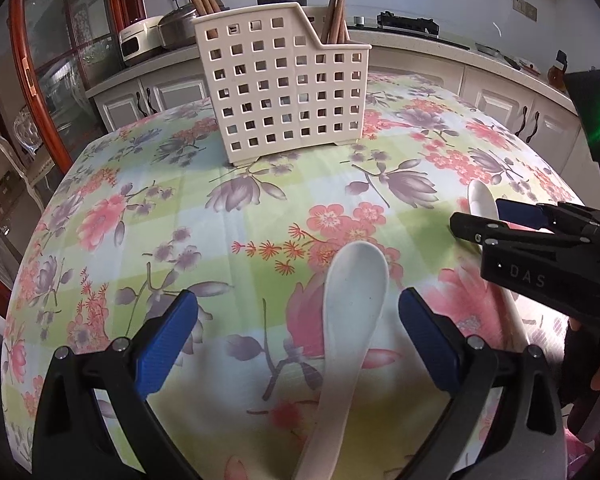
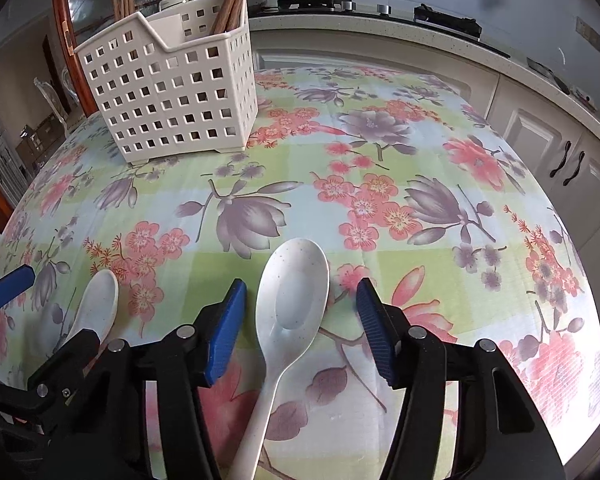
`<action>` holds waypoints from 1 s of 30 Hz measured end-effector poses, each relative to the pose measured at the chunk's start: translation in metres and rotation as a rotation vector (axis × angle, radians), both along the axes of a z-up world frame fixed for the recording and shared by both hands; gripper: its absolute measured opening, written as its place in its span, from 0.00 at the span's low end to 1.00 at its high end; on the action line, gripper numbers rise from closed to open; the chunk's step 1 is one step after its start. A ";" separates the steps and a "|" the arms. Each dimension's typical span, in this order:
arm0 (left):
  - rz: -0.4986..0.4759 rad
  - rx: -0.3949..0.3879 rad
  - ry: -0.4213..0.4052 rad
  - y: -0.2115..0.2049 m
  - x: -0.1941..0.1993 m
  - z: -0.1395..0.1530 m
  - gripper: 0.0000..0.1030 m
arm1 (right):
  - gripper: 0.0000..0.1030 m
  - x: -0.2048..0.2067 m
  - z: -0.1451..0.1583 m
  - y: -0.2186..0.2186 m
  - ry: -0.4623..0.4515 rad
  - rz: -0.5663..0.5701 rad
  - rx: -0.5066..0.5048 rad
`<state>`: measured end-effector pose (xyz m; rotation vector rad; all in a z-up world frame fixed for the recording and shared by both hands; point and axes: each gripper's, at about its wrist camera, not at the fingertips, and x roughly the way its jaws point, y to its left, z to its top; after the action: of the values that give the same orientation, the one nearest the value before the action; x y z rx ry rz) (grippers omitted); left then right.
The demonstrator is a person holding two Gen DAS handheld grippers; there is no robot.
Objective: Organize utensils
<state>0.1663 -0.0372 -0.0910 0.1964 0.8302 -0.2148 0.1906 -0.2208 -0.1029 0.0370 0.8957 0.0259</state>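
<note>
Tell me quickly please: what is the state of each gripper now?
Left gripper: open, holding nothing; plain white plastic spoon lies between its fingers.
Right gripper: open, holding nothing; speckled white plastic spoon lies between its fingers.

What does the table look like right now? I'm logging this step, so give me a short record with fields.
surface: floral tablecloth
holder: cream perforated caddy, upright at the far side
in holder: wooden chopsticks
loose utensils: two white spoons, lying flat
left gripper: open, straddling the smaller spoon
right gripper: open, straddling the larger spoon
spoons in holder: none visible
</note>
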 end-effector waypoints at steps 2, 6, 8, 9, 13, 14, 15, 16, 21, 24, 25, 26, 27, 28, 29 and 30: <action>-0.012 0.013 0.008 -0.005 0.001 -0.001 0.94 | 0.45 0.000 0.000 -0.001 -0.001 -0.002 -0.001; -0.041 0.019 0.036 -0.012 0.004 -0.004 0.89 | 0.29 0.000 0.001 -0.004 -0.009 -0.004 -0.004; -0.058 0.018 0.056 -0.016 0.007 -0.007 0.80 | 0.25 -0.001 0.001 -0.006 -0.014 -0.001 -0.002; -0.060 0.018 0.065 -0.017 0.009 -0.008 0.74 | 0.20 -0.002 0.001 -0.007 -0.017 0.000 0.002; -0.073 0.014 0.085 -0.021 0.014 -0.009 0.65 | 0.14 -0.004 0.001 -0.011 -0.023 0.001 0.013; -0.076 0.016 0.086 -0.022 0.015 -0.010 0.63 | 0.13 -0.004 0.001 -0.011 -0.024 0.002 0.016; -0.081 0.018 0.093 -0.023 0.017 -0.011 0.58 | 0.12 -0.005 0.001 -0.011 -0.025 0.004 0.017; -0.087 0.013 0.100 -0.024 0.018 -0.011 0.55 | 0.12 -0.005 0.001 -0.011 -0.026 0.007 0.018; -0.119 -0.012 0.107 -0.026 0.019 -0.011 0.34 | 0.10 -0.006 0.001 -0.013 -0.031 0.014 0.036; -0.123 -0.011 0.103 -0.028 0.018 -0.011 0.34 | 0.10 -0.008 0.004 -0.015 -0.052 0.019 0.055; -0.122 -0.018 0.103 -0.027 0.018 -0.011 0.34 | 0.10 -0.009 0.005 -0.015 -0.059 0.018 0.060; -0.120 -0.024 0.103 -0.026 0.018 -0.011 0.34 | 0.10 -0.010 0.006 -0.016 -0.068 0.020 0.071; -0.119 -0.027 0.100 -0.025 0.018 -0.010 0.34 | 0.10 -0.011 0.008 -0.017 -0.075 0.022 0.080; -0.117 -0.030 0.094 -0.024 0.017 -0.009 0.34 | 0.10 -0.011 0.009 -0.018 -0.080 0.024 0.085; -0.115 -0.032 0.088 -0.023 0.016 -0.007 0.34 | 0.10 -0.012 0.011 -0.018 -0.088 0.028 0.090; -0.111 -0.037 0.079 -0.022 0.015 -0.005 0.34 | 0.10 -0.013 0.013 -0.018 -0.099 0.030 0.096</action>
<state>0.1818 -0.0591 -0.0956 0.2006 0.8944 -0.3434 0.1779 -0.2383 -0.0898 0.1109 0.7960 0.0980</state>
